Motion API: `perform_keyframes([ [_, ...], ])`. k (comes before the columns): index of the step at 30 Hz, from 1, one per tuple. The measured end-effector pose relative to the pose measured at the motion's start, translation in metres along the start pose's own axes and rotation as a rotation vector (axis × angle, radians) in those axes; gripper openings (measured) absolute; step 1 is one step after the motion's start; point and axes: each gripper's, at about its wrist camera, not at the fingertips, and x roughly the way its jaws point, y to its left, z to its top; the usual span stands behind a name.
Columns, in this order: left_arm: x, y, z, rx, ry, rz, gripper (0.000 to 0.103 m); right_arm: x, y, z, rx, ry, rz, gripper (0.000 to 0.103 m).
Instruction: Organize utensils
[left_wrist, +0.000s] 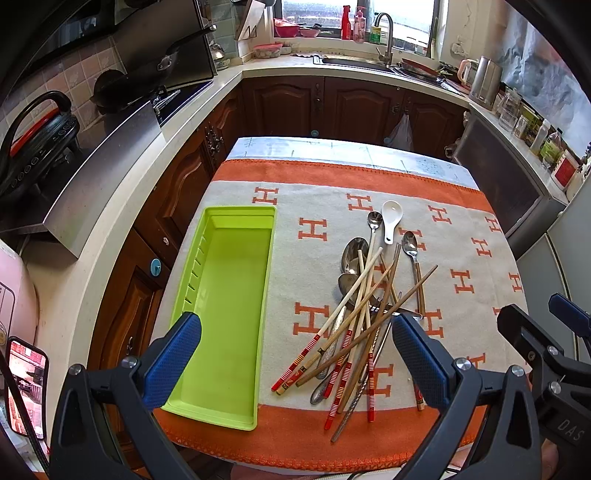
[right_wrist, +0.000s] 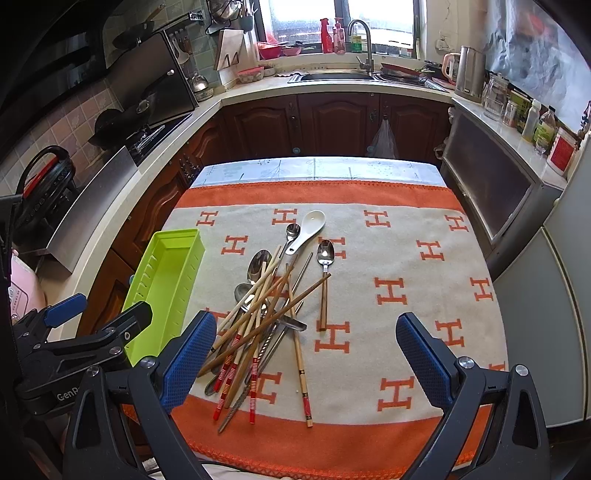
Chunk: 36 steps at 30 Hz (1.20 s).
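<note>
**Utensils heaped, tray waiting**

A tangled heap of wooden chopsticks and metal spoons (right_wrist: 258, 317) lies on the beige towel with orange H letters (right_wrist: 406, 258), just right of the long lime-green plastic organiser tray (left_wrist: 225, 314), which holds nothing yet. The sticks cross one another, so an exact count is not possible; roughly nine or ten show. About five metal spoons are visible, one with a wooden handle (right_wrist: 325, 280) lying at the heap's right edge, apart from the tangle. One white ceramic soup spoon (right_wrist: 308, 229) rests at the far end.

The left gripper (left_wrist: 295, 354) hovers over the tray's near end and the heap, jaws spread and holding nothing. The right gripper (right_wrist: 306, 354) hangs right of the heap, likewise spread. Sorting looks unstarted.
</note>
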Motion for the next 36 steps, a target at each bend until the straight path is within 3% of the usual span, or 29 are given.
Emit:
perform_keyframes([
  [36,0.001,-0.0059,-0.0001,0.004,0.017,-0.003,0.102,0.0035,0.0002,-0.001,0.002,0.011,0.006,0.1],
])
